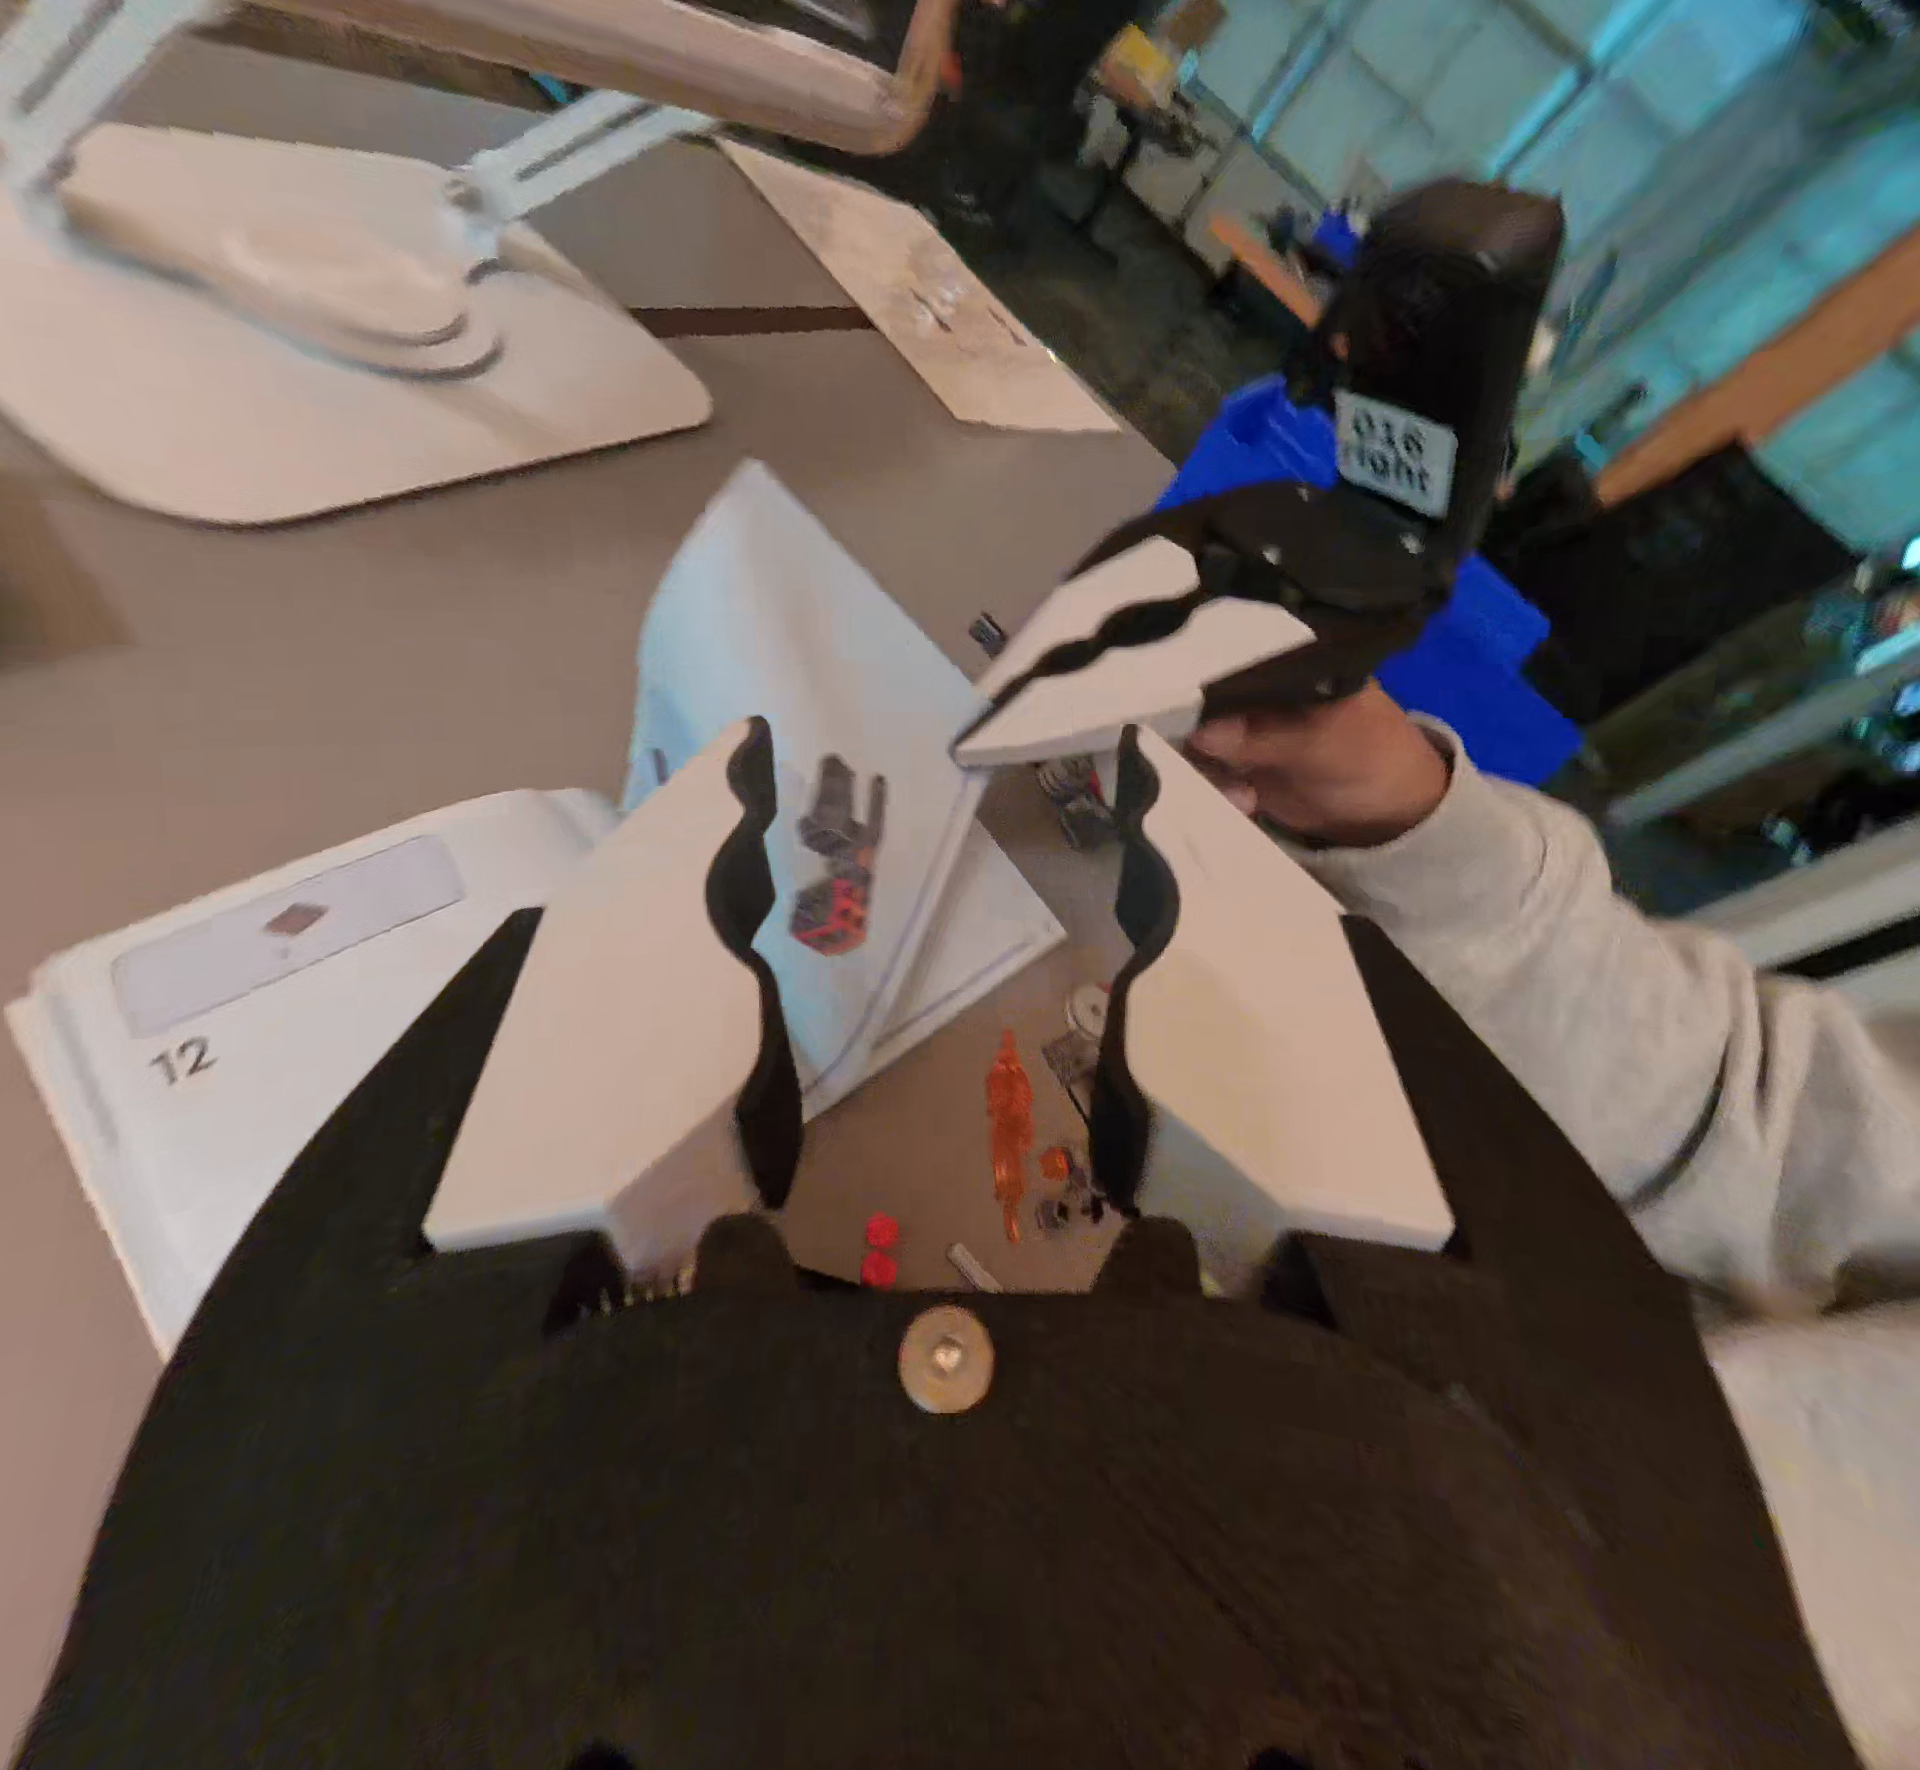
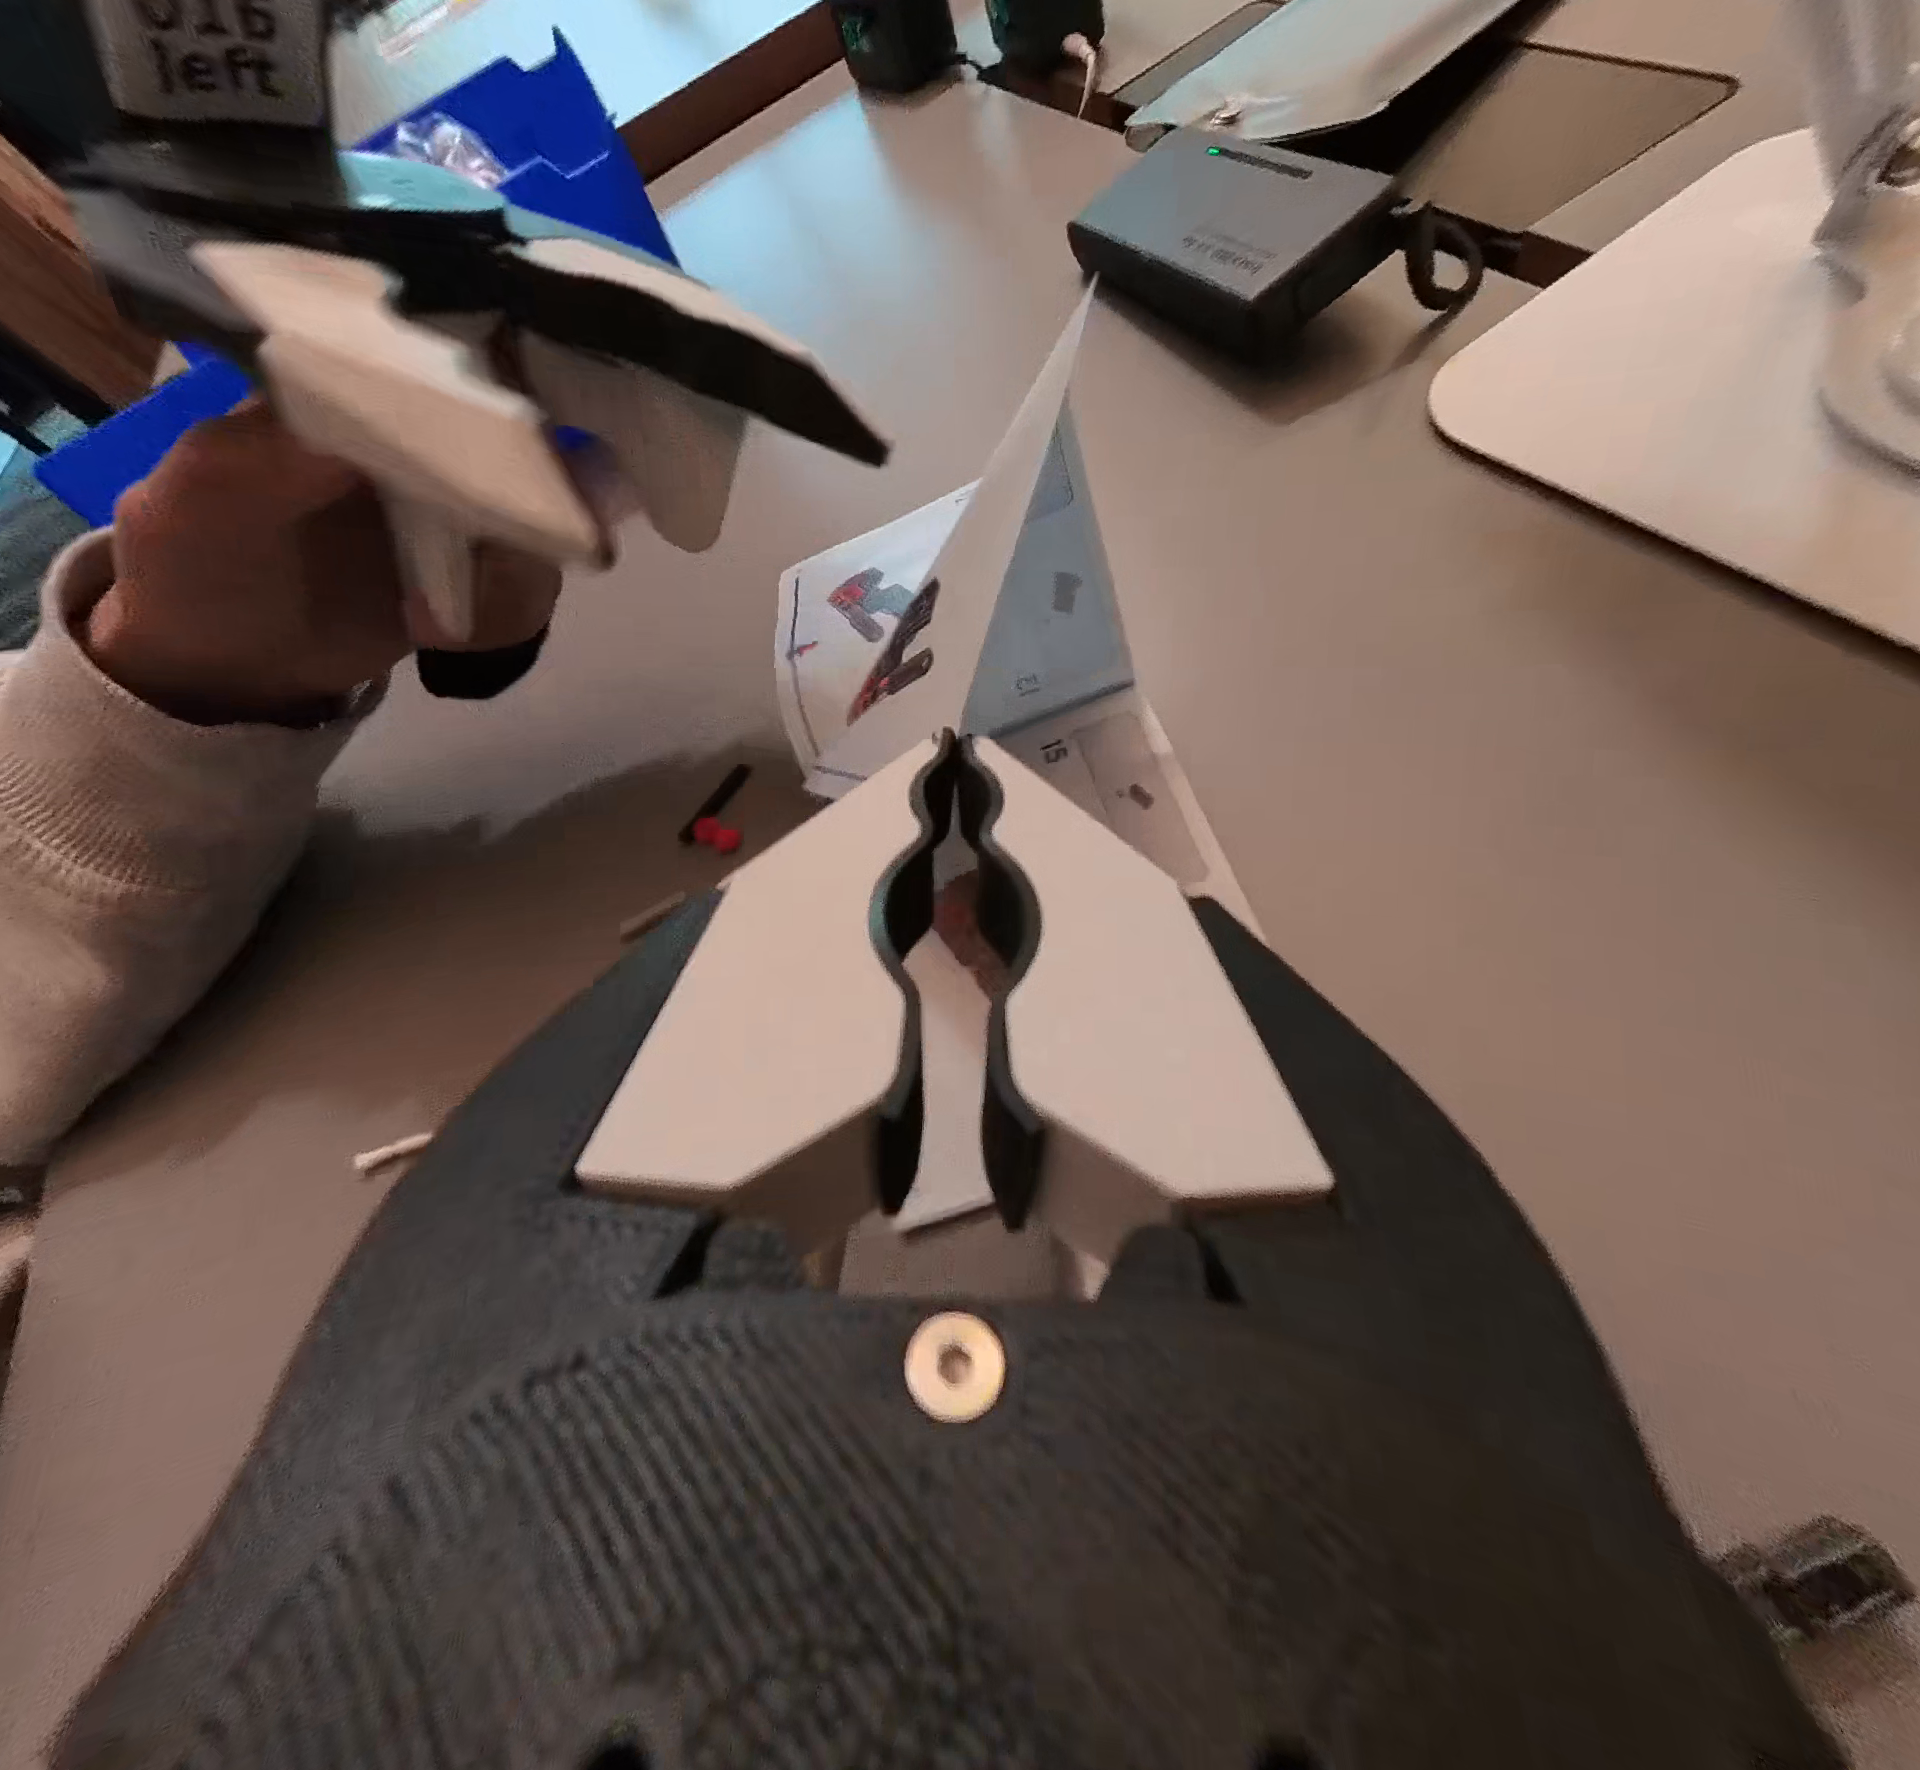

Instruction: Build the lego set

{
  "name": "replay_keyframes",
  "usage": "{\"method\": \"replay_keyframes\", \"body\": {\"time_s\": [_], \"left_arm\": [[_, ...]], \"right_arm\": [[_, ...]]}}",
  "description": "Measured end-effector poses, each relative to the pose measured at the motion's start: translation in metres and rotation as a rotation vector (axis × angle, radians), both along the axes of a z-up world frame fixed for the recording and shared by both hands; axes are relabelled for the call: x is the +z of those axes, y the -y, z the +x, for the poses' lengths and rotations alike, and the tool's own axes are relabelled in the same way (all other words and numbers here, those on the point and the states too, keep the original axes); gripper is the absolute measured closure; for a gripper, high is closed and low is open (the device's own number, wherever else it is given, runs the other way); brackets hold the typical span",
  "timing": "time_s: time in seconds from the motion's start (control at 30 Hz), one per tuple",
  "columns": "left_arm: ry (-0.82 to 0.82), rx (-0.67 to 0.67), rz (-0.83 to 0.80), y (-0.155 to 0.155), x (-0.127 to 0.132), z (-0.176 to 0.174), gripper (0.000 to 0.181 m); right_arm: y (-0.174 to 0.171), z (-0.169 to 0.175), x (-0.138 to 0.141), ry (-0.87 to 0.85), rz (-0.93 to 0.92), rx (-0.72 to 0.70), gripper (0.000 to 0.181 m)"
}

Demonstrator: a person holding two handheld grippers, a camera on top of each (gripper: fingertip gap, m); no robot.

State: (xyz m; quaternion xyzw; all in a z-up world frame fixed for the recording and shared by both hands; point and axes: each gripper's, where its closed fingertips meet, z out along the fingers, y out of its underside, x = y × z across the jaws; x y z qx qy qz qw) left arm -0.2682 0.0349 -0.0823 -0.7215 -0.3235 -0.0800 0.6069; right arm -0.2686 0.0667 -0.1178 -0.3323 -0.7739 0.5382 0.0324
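The open instruction booklet (image 1: 260,1024) lies on the grey table (image 1: 395,660). My right gripper (image 2: 951,746) is shut on the edge of one booklet page (image 2: 1023,494) and holds that page lifted upright. In the left wrist view the right gripper (image 1: 971,744) pinches the page (image 1: 790,660) from the right. My left gripper (image 1: 940,744) is open and empty, hovering above the booklet and the loose pieces; it also shows in the right wrist view (image 2: 717,494) at the upper left. An orange flame piece (image 1: 1008,1128), two red studs (image 1: 881,1247) and small grey pieces (image 1: 1081,1024) lie beside the booklet.
A white stand base (image 1: 343,390) stands at the back left. A blue bin (image 1: 1475,671) sits behind the right gripper. A dark grey box (image 2: 1236,234) with a cable lies beyond the booklet. A black bar (image 2: 722,798) lies by the red studs (image 2: 712,834). The left gripper's tips are roughly 6 centimeters from the right gripper's. It is some 12 centimeters from my right tips to the orange flame piece (image 1: 1008,1128).
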Motion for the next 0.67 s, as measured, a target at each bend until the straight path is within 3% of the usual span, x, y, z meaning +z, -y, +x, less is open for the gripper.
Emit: {"method": "replay_keyframes", "body": {"time_s": [0.03,0.23,0.47,0.67], "left_arm": [[-0.036,-0.029,-0.035,-0.005,0.001,0.007,0.115],[-0.186,0.010,-0.392,-0.007,-0.034,0.006,0.114],[-0.249,0.027,-0.530,-0.014,-0.053,0.005,0.108],[-0.258,0.142,-0.618,0.003,-0.058,-0.010,0.108]], "right_arm": [[-0.001,-0.001,0.001,0.009,-0.004,-0.015,0.181],[-0.003,-0.002,0.008,0.049,-0.056,-0.066,0.181],[0.015,0.010,0.027,0.104,-0.218,-0.004,0.181],[0.024,0.015,0.030,-0.011,-0.163,0.016,0.171]]}}
